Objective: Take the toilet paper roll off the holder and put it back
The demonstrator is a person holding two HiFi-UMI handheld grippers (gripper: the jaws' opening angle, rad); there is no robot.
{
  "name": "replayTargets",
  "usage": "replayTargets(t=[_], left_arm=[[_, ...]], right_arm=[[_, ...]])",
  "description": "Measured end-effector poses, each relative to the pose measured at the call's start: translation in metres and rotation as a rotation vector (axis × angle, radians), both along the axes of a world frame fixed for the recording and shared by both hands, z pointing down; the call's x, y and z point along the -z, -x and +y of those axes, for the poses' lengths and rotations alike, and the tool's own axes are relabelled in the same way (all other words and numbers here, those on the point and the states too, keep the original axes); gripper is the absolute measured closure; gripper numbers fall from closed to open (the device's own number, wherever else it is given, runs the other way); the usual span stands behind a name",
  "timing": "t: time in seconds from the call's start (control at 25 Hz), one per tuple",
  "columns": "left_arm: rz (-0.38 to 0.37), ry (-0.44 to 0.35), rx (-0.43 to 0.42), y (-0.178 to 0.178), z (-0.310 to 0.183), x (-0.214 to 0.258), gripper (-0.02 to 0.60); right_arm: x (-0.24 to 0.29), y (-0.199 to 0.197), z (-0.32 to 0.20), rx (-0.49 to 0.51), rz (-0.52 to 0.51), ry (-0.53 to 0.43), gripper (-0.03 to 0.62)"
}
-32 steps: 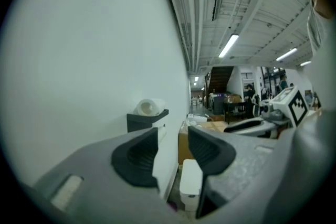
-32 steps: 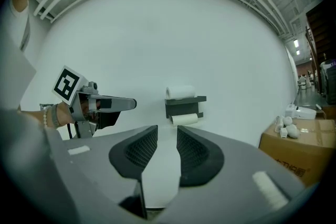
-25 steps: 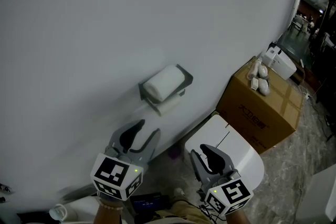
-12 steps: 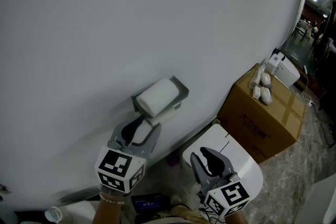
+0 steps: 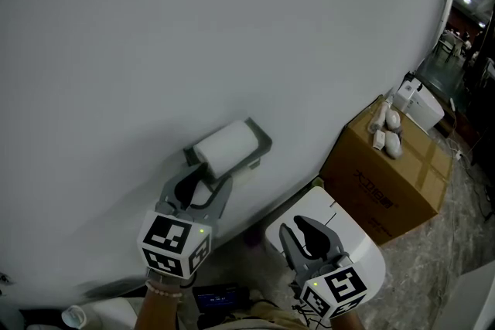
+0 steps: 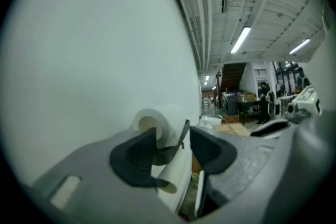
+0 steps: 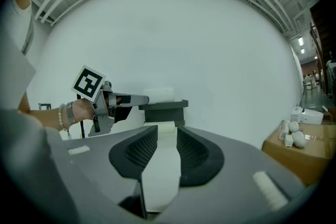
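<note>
We find the roll (image 5: 224, 147) seated on the holder (image 5: 261, 141), which is fixed to the wall (image 5: 232, 27). A loose sheet (image 6: 176, 173) hangs below the holder. The left gripper (image 5: 207, 183) is at the holder's left end. Its jaws are spread and have just been opening, with the roll's end at the mouth of the gap and neither pad pressing it. The right gripper (image 5: 312, 232) sits well below and right of the holder, jaws partly apart, gripping nothing. A carton (image 5: 387, 174) stands right of the holder.
</note>
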State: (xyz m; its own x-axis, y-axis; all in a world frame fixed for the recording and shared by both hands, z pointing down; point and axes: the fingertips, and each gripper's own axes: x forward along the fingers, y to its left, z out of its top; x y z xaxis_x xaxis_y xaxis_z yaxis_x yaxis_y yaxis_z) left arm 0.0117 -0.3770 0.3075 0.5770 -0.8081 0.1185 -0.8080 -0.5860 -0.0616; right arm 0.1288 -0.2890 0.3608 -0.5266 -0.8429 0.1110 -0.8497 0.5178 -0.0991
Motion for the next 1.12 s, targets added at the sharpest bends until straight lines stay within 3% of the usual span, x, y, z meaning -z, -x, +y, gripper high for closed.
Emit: replayTargets(t=[0.32, 0.6, 1.12], left_arm=[[-0.002, -0.011, 0.033, 0.001, -0.009, 0.002, 0.408], [0.009, -0.029, 0.068, 0.005, -0.013, 0.008, 0.496], [0.062, -0.072, 0.054, 0.013, -0.005, 0.024, 0.517]], right_arm=[[-0.004, -0.002, -0.008, 0.011, 0.0, 0.006, 0.493], [-0.002, -0.003, -0.009, 0.016, 0.002, 0.006, 0.493], [0.013, -0.001, -0.013, 0.024, -0.024, -0.053, 0.491]])
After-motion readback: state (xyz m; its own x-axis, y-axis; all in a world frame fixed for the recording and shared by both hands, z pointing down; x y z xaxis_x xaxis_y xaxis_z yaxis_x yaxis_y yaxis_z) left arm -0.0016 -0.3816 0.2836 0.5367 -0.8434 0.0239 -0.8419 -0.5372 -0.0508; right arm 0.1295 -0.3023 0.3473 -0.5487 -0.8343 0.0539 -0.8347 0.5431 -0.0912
